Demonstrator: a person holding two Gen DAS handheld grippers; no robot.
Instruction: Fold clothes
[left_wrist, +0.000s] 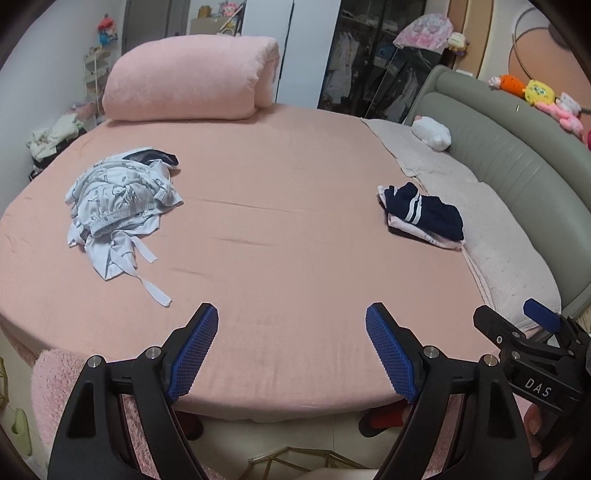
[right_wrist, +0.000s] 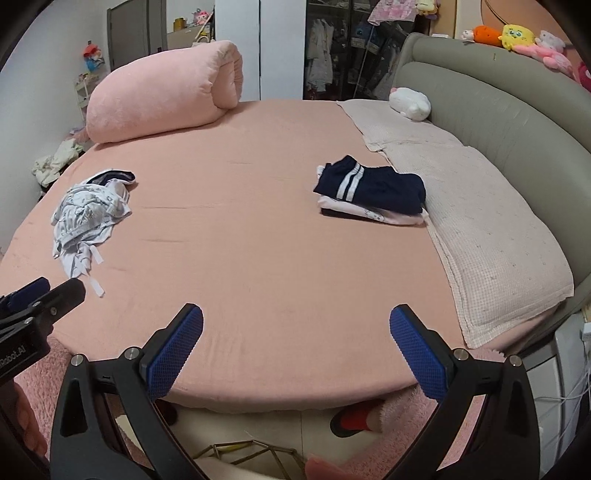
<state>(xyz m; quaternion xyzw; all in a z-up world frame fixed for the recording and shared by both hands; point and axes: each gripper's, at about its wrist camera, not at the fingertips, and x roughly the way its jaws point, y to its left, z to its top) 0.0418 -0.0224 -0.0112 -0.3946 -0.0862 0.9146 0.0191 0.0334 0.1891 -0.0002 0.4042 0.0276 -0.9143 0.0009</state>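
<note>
We see both claws, the left gripper (left_wrist: 291, 325) and right gripper (right_wrist: 295, 325), wide open and empty at the near edge; crumpled white clothes (left_wrist: 118, 199) lie far left, folded stack (right_wrist: 369, 195) far right.

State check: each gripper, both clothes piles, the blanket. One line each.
left gripper: open, empty, over the near edge of the bed
right gripper: open, empty, over the same edge
pale clothes pile: crumpled, unfolded, on the left
navy and pink stack: folded, next to the pillow
pink blanket: rolled up at the far side
</note>
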